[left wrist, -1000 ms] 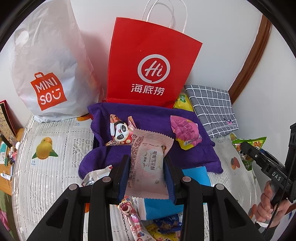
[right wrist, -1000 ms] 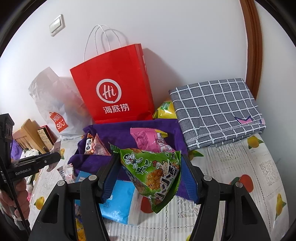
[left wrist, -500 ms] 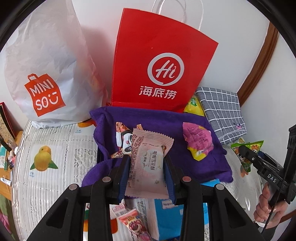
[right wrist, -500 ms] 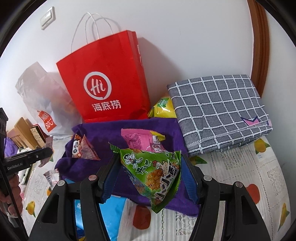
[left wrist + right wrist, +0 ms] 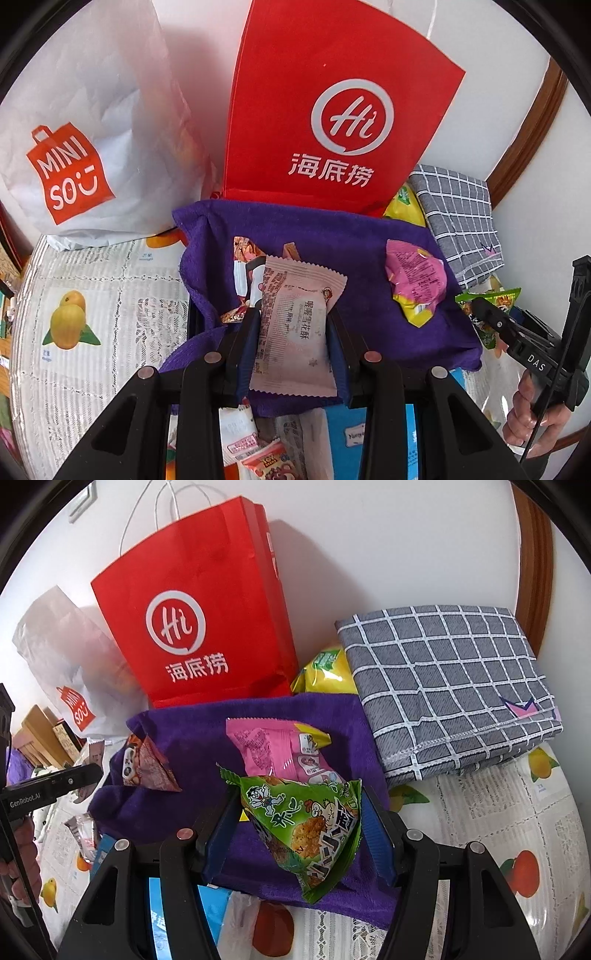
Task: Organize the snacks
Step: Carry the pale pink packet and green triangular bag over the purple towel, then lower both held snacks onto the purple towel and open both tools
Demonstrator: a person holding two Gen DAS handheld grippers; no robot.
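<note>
Both claws loaded. Left gripper is clamped on a pale pink flat packet, pads on its two long edges. Right gripper is clamped on a green triangular snack pack, pads at its left and right corners.

Both packs hang over the purple towel, which looks like the drop zone. Already lying on it: a pink-yellow packet mid-right and a panda-print pack on the left. More snacks sit on the near table edge, off the towel.

Risks as I read it:
- Green pack is puffy and held only by its corners, so it could twist or slip out before release.
- Pink flat packet hangs right above the panda-print pack; releasing there stacks them instead of sorting.
- Towel's near-left edge is folded up, so a packet landing on it may slide off onto the fruit-print tablecloth.
- Red paper bag stands at the far edge; overshoot knocks it.
</note>
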